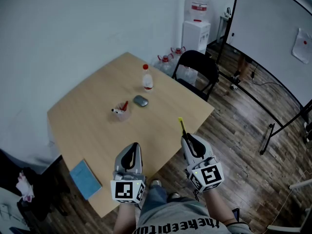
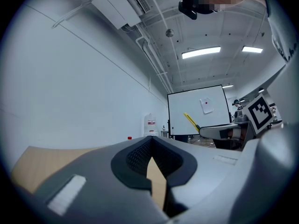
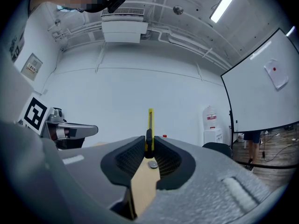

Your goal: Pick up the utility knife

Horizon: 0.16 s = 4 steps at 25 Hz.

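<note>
A person stands at the near edge of a light wooden table [image 1: 92,126], with a two-jaw gripper in each hand. The right gripper [image 1: 186,138] is clamped on the utility knife [image 3: 150,121], a slim yellow tool. It is lifted clear of the table and sticks out past the jaw tips, pointing away from the person. The pads pinch it by a dark part low on its body, so most of its length is unsupported. The left gripper [image 2: 150,141] is just to the left, jaw tips pressed together with nothing between them.

The pick-up looks essentially done. To finish it well, the clamp should be held firm so that the long free end cannot swing. The knife should point away from the body and from the left gripper, and any lift should be slow and level.

Farther off on the table are a clear bottle with a red cap [image 1: 147,79], a grey rounded object [image 1: 141,101] and a small cup of pens [image 1: 121,112]. A blue notebook [image 1: 86,178] lies at the near left corner.

Little writing is readable. The water jug [image 1: 198,5] at the far wall has a red label too small to read. Each gripper's cube has black-and-white square markers. The person's shirt has printed letters, cut off at the frame edge and not clear enough to read.
</note>
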Motion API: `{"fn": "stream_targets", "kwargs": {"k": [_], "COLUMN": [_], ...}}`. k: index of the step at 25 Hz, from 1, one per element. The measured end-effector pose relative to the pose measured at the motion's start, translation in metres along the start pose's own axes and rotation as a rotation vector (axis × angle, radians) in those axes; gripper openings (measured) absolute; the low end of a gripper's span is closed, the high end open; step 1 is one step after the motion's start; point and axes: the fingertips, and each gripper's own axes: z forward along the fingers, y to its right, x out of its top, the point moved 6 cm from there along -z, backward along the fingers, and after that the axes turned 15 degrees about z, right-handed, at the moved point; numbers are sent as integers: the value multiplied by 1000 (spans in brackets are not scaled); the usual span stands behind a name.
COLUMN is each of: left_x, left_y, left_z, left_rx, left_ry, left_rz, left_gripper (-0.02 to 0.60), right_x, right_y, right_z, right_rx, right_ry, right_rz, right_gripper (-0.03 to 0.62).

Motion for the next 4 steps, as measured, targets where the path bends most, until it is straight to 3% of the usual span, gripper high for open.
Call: {"fn": "stream_targets", "kwargs": {"k": [4], "left_x": [2], "left_y": [-1], "left_z": [2], "left_rx": [3], "left_ry": [-2], "left_rz": [-9], "left_gripper": [20], "right_x": [0], "right_y": [1], "right_z": [2], "right_rx": [0], "right_ry": [2], "right_rz": [-2], "right_gripper": [60]}}
